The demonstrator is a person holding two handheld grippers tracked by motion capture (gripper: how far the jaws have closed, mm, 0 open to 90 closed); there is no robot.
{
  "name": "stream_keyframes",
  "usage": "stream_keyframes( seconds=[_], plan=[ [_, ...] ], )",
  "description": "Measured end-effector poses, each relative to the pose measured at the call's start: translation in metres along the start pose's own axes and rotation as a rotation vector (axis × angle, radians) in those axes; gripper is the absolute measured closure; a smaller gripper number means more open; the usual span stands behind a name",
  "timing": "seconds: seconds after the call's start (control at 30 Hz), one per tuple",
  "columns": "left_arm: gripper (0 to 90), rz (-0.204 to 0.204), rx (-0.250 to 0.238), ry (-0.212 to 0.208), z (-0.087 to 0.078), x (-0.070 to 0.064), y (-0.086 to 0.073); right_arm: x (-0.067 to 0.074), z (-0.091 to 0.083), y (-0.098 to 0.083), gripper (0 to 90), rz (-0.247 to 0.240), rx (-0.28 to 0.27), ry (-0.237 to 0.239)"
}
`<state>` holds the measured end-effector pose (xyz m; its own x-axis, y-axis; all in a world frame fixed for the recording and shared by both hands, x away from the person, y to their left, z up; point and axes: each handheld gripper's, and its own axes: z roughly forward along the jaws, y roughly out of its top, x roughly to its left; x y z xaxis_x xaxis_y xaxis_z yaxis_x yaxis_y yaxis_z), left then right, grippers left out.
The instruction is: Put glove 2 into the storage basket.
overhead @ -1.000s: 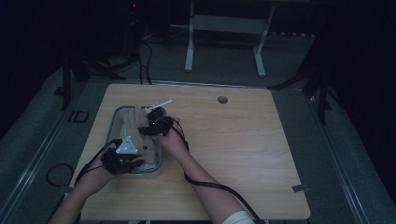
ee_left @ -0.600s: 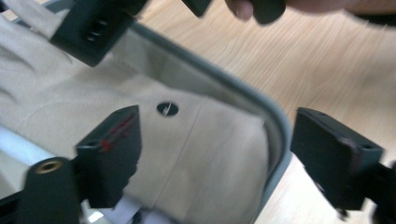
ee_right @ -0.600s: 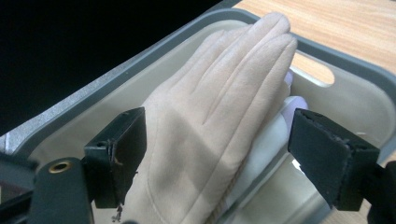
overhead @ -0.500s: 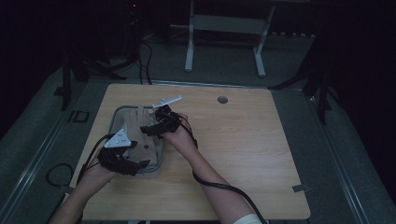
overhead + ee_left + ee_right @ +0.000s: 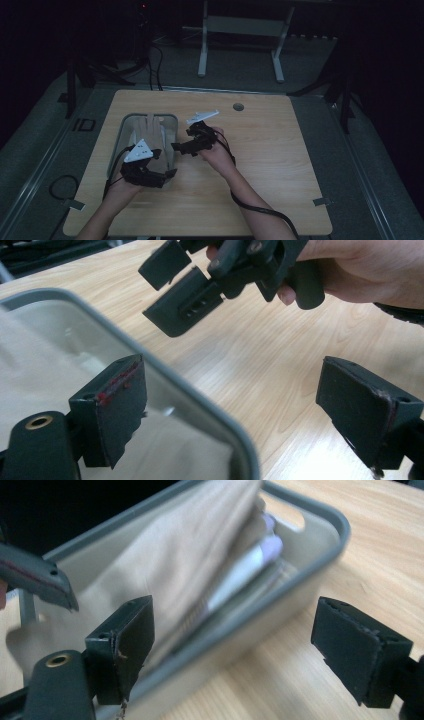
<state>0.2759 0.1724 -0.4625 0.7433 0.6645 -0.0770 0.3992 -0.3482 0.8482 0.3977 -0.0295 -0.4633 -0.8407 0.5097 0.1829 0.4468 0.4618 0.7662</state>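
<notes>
Now the right gripper [image 5: 176,147] has drawn back from over the grey bin [image 5: 172,120] to just beside its right wall — jaws spread, empty; folded cloth [image 5: 151,129] lies inside; left gripper [image 5: 170,173], jaws parted, straddles the near-right rim — likely a release done

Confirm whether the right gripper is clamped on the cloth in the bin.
No: in the right gripper view the right gripper has its jaws wide apart, with the beige cloth lying untouched inside the grey bin.

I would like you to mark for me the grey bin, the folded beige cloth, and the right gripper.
grey bin [image 5: 320,515]: right gripper view, on its rounded rim corner.
folded beige cloth [image 5: 190,545]: right gripper view, on its broad top fold.
right gripper [image 5: 181,148]: high view, between its fingers.
</notes>
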Motion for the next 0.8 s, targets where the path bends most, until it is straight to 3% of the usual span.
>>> stream_keyframes(
  seconds=[0.2,0.33,0.4,0.8],
  plan=[
    [13.3,0.027,0.007,-0.042,0.016,-0.013,0.002,-0.01,-0.021,-0.023,17.4,0.006,0.008,-0.016],
    [13.3,0.016,-0.001,-0.085,0.025,-0.017,0.003,-0.016,-0.034,-0.039,17.8,0.003,0.001,-0.024],
    [13.3,0.029,-0.002,-0.104,0.03,-0.021,0.003,-0.018,-0.039,-0.046,17.8,0.002,0.002,-0.026],
    [13.3,0.081,0.007,-0.19,0.056,-0.047,0.005,-0.034,-0.057,-0.083,17.7,0.01,-0.004,-0.04]
  ],
)
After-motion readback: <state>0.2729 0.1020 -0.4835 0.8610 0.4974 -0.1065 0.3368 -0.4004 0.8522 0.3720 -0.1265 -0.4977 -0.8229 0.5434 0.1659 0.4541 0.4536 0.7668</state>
